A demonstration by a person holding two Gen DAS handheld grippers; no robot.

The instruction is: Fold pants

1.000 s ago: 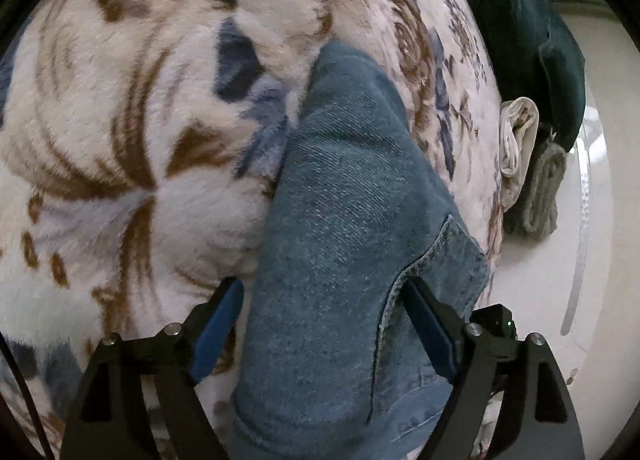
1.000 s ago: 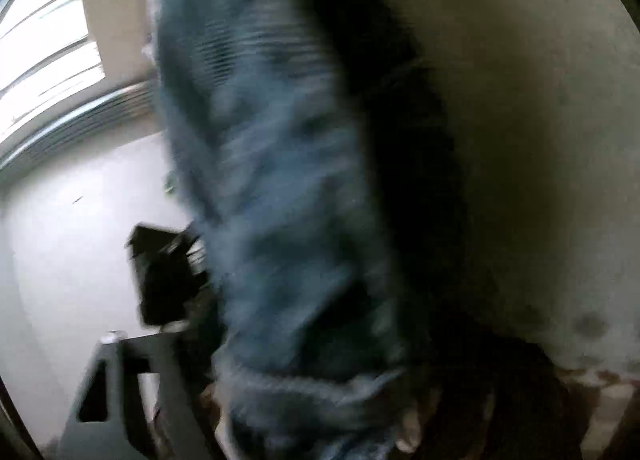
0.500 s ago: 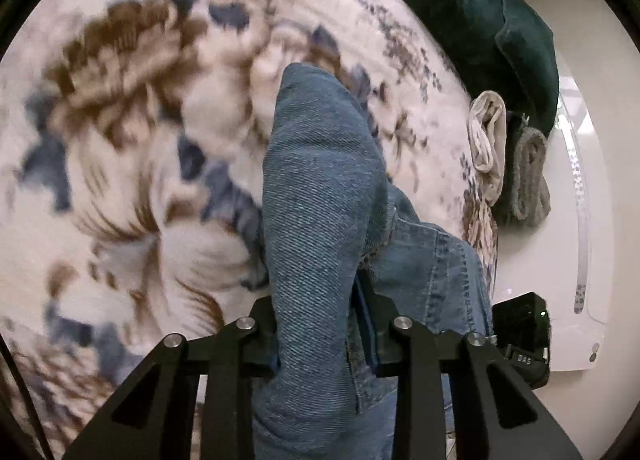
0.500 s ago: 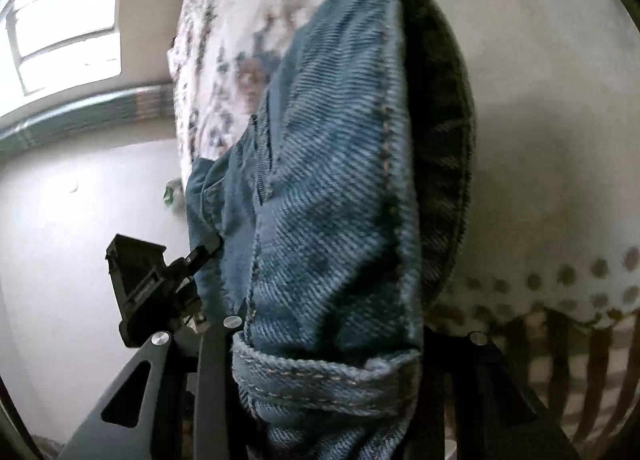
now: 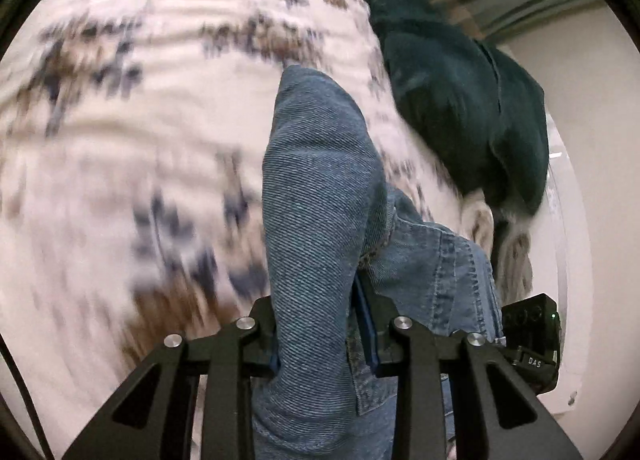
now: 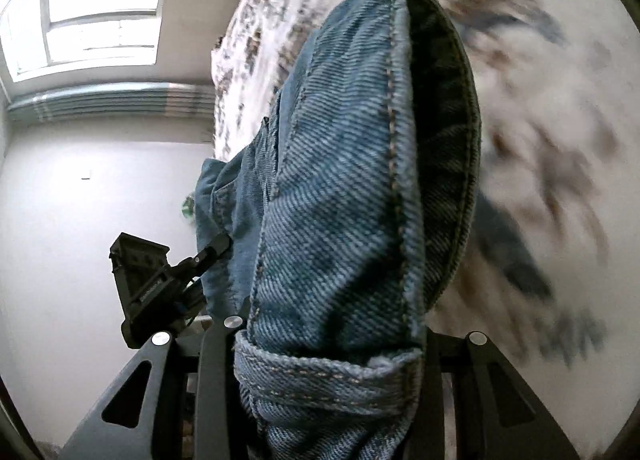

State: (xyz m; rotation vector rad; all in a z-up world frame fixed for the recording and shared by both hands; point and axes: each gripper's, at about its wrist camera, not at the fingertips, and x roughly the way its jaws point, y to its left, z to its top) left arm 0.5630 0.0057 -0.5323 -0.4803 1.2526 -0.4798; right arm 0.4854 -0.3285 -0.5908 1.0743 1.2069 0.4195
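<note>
The blue denim pants hang bunched between both grippers above a floral blanket. My left gripper is shut on a fold of the pants, which rises up the middle of the left wrist view. My right gripper is shut on a hemmed edge of the pants, which fills the middle of the right wrist view. The left gripper also shows there, clamped on the denim at the left. The right gripper's body shows at the lower right of the left wrist view.
A dark green garment lies at the blanket's far right edge, with beige and grey cloths below it. A window and a white wall are to the left in the right wrist view. The blanket is blurred.
My left gripper closed from open onto a fold of the pants. Both grippers have since lifted with the denim; the blanket now sits farther away and is blurred by motion.
</note>
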